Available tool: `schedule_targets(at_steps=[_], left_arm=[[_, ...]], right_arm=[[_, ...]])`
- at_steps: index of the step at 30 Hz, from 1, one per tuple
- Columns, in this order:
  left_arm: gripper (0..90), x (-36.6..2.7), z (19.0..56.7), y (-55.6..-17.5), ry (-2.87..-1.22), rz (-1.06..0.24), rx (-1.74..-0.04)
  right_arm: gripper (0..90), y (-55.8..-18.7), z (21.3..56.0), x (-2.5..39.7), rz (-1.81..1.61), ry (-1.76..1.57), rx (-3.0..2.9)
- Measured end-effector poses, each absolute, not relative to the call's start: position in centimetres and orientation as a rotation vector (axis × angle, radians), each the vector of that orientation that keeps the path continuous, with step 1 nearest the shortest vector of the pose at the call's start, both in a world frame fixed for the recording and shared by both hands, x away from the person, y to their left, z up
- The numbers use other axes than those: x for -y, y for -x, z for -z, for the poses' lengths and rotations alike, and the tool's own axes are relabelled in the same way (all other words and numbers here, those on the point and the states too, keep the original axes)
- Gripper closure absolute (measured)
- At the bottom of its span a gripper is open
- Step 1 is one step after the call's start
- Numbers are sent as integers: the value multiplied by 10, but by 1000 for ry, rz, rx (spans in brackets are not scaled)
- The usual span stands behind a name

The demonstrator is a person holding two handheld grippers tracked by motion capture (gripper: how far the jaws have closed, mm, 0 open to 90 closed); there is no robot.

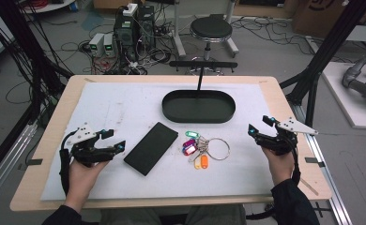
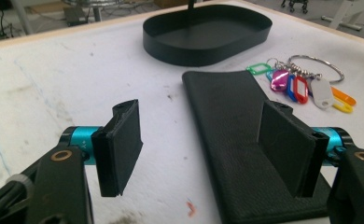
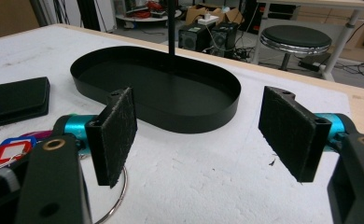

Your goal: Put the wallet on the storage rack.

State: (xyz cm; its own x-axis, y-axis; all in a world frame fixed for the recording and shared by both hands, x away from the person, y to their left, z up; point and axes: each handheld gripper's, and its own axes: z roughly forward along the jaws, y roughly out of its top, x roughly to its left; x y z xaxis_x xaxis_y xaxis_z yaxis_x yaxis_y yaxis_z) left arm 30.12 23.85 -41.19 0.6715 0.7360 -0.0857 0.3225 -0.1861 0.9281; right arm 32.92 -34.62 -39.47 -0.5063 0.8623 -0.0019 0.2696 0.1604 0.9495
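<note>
Left tool [image 2: 201, 149], jaws spread, hovers over the flat black textured case [image 2: 245, 140] lying on the white-covered bench [image 2: 54, 79]; right tool [image 3: 203, 135] is spread too. The thin case could slip a shallow pinch.

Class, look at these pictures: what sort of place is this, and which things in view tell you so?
Most likely a lab or workshop set up for recording. Computer boxes sit on the floor amid tangled cables, black frame posts stand round the table, and a person holds a left tool and a right tool.
</note>
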Motion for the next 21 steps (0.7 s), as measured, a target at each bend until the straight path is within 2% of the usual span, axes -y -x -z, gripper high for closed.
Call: schedule_targets(at_steps=[4, 6, 21], left_arm=[[308, -232, 422, -293, -1806, -426, -919], [364, -229, 428, -292, -1812, -369, -946], [484, -225, 445, -293, -1821, -273, -1138]], right_arm=[[282, -330, 394, 344, -1350, -1065, -1876], [282, -331, 394, 342, -1346, -1062, -1878], [283, -332, 394, 338, -1320, -1044, -1892]])
